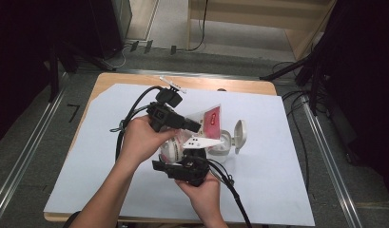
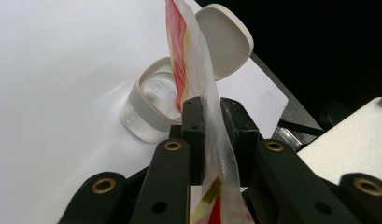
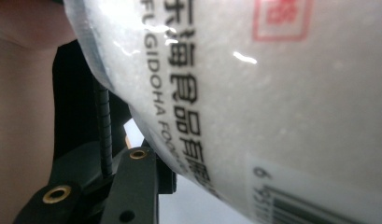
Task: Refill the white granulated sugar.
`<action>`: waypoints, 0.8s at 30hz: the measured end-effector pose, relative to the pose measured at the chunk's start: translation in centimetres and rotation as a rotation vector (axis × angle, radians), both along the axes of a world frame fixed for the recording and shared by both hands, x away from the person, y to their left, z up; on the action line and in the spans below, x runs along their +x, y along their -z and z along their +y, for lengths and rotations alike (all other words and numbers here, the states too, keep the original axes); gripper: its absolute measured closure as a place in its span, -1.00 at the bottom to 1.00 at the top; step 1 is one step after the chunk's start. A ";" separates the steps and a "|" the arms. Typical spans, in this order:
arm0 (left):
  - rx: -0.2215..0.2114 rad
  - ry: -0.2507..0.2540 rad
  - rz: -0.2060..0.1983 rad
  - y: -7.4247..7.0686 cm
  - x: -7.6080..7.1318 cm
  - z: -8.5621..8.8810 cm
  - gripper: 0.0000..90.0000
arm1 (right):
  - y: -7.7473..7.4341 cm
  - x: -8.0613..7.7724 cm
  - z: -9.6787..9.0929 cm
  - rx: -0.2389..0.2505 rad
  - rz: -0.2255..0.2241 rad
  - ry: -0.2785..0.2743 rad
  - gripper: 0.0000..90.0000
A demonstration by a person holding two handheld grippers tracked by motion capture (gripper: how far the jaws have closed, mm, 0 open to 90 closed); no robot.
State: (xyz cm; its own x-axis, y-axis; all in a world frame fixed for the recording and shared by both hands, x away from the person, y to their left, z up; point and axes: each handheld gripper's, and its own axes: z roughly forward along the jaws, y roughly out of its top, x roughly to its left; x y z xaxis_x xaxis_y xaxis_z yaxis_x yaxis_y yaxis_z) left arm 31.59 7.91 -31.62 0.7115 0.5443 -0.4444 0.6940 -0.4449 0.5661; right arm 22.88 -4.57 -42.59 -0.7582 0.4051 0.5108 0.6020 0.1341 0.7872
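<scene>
Left tool point(image 2: 211, 116) pinches the bag point(image 2: 193, 60) by its sealed edge, right tool point(image 1: 185, 167) grips its body, bag tilted toward the open jar point(image 1: 224, 142) just right of centre frame.

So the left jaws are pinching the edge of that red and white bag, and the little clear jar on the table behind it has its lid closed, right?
Not quite: the jar's lid is flipped open, standing up behind the rim, as the left gripper view shows. The rest holds: the left gripper has its jaws pinched on the edge of the red and white bag.
</scene>
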 end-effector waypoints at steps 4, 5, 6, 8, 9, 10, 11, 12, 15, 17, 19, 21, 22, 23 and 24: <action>0.004 0.004 0.012 0.0 0.3 0.0 0.83 | 0.0 0.0 0.0 -0.005 0.000 -0.002 0.39; 0.004 0.004 0.012 0.0 0.3 0.0 0.82 | 0.0 0.0 0.0 -0.005 0.000 -0.002 0.39; 0.006 0.011 0.012 0.0 0.4 -0.1 0.82 | 0.0 0.0 -0.1 -0.002 0.001 -0.002 0.39; 0.012 0.031 0.027 -0.5 0.8 -0.4 0.78 | -0.1 0.1 -0.2 0.014 -0.001 -0.003 0.40; 0.020 0.040 0.031 -0.6 1.0 -0.5 0.78 | -0.1 0.2 -0.2 0.012 0.000 -0.004 0.40; 0.025 0.049 0.037 -0.7 1.2 -0.7 0.79 | -0.2 0.2 -0.3 0.012 -0.001 -0.002 0.40; 0.026 0.057 0.047 -0.8 1.4 -0.8 0.78 | -0.2 0.2 -0.4 0.017 0.001 -0.001 0.40; 0.034 0.063 0.053 -0.8 1.7 -1.0 0.78 | -0.2 0.2 -0.5 0.018 0.005 -0.004 0.40; 0.051 0.083 0.073 -0.9 2.1 -1.2 0.82 | -0.3 0.2 -0.5 0.023 0.005 0.001 0.40; 0.072 0.092 0.083 -1.1 2.4 -1.3 0.86 | -0.3 0.3 -0.6 0.029 0.005 0.001 0.40; 0.095 0.095 0.083 -1.4 2.4 -1.6 0.87 | -0.3 0.3 -0.7 0.035 0.006 -0.002 0.40; 0.101 0.091 0.077 -1.4 2.4 -1.7 0.89 | -0.3 0.3 -0.7 0.036 0.006 -0.001 0.40; 0.105 0.096 0.076 -1.5 2.4 -1.8 0.89 | -0.3 0.3 -0.6 0.039 0.008 -0.001 0.40; 0.106 0.093 0.081 -1.5 2.5 -1.8 0.90 | -0.4 0.3 -0.7 0.041 0.008 0.001 0.40; 0.106 0.093 0.081 -1.5 2.5 -1.8 0.90 | -0.4 0.3 -0.7 0.041 0.008 0.001 0.40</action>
State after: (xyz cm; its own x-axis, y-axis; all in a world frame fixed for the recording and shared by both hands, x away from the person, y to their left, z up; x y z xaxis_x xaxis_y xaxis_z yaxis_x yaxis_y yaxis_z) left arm 34.07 6.07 -30.16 0.7253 0.5245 -0.4460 0.6884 -0.5636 0.4566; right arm 23.20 -5.23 -42.23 -0.7536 0.3844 0.5332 0.6084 0.1010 0.7872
